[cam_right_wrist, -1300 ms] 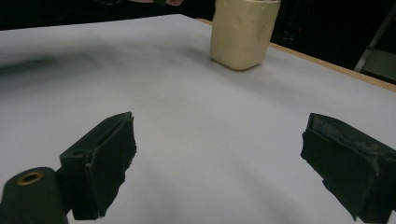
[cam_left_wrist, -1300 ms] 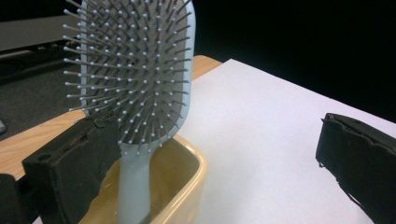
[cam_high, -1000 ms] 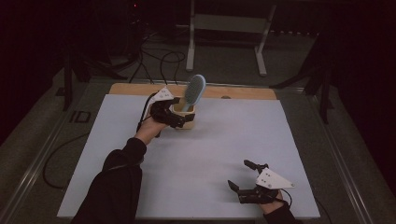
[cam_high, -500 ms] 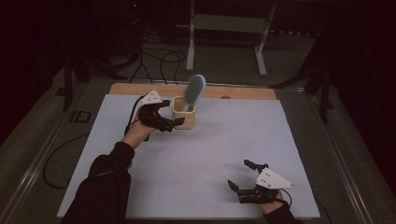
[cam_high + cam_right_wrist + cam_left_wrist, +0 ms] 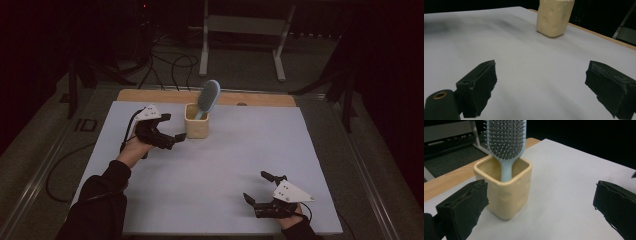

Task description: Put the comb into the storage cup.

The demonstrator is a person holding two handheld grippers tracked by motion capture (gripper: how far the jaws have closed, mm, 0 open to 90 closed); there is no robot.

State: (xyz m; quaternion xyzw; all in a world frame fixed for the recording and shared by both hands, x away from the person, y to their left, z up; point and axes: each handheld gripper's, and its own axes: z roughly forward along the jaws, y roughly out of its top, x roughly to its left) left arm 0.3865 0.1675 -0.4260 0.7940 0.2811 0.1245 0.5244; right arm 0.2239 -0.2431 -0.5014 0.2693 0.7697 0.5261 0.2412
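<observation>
The hairbrush (image 5: 208, 97) stands handle-down in the cream cup (image 5: 196, 128) at the far middle of the counter (image 5: 220, 170), its long axis nearly upright, head tilted slightly right. The left gripper (image 5: 170, 139) hangs just left of the cup, fingers (image 5: 464, 205) spread wide and empty, the cup lying directly ahead of them. The right gripper (image 5: 262, 191) sits well apart at the near right, fingers also wide open, holding nothing. The left hand is clearly nearer.

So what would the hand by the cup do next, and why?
Probably draw the left tongs a little farther from the yellow cup. The hairbrush already stands handle-down inside the cup, leaning on its rim, and the tongs are open, holding nothing, just left of the cup. The right tongs sit open near the table's front edge.
</observation>
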